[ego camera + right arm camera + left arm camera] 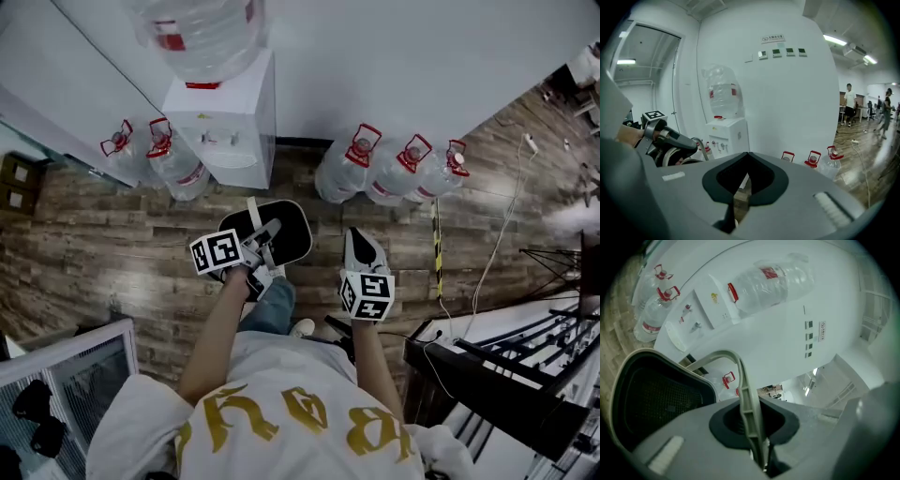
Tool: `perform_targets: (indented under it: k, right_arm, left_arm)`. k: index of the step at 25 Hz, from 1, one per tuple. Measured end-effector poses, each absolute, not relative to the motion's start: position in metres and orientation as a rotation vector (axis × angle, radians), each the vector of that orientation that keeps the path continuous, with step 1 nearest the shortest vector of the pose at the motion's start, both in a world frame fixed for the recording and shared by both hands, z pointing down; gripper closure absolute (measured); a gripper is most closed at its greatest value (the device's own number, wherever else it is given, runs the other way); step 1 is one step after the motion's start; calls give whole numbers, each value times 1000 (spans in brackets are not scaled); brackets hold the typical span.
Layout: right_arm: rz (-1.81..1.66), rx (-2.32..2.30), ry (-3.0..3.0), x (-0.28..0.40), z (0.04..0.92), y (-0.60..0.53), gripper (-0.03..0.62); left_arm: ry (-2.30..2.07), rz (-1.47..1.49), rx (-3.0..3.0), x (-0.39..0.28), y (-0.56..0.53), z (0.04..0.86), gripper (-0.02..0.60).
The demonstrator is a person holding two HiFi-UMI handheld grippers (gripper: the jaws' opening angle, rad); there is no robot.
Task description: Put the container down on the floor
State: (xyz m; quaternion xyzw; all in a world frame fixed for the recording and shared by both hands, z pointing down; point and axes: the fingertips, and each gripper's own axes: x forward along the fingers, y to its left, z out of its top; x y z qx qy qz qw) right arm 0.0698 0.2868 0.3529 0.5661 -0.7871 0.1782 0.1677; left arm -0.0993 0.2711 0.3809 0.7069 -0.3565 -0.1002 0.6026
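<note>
Left claw (262, 246) clamps handle (743, 394) of container (294, 232).

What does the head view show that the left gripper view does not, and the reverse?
Only the head view: the right gripper and the person's shirt. Only the left gripper view: a close look at the jaws clamped on the handle, plus the wall switches. Both: the black container, the water dispenser and bottles on the floor.
</note>
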Motion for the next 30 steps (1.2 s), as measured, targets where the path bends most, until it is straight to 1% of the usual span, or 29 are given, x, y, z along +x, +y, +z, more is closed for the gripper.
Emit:
perform_targets:
  k: [8,14,25,30]
  right_arm:
    - [494,1600,-2192,63,367,196,571]
    - [342,1521,-2126,63,374,147,571]
    - [382,1377,-2171,55,404,103,571]
    - [435,1367,-2155,65,428,78,571]
  left_arm:
    - [-756,-87,1673,-90,174,416,554]
    - [-678,-10,1694,-66,127,431,554]
    - [-642,70,1679,-38,87,461,555]
    - [-645,112,1663,-28,67,479,557]
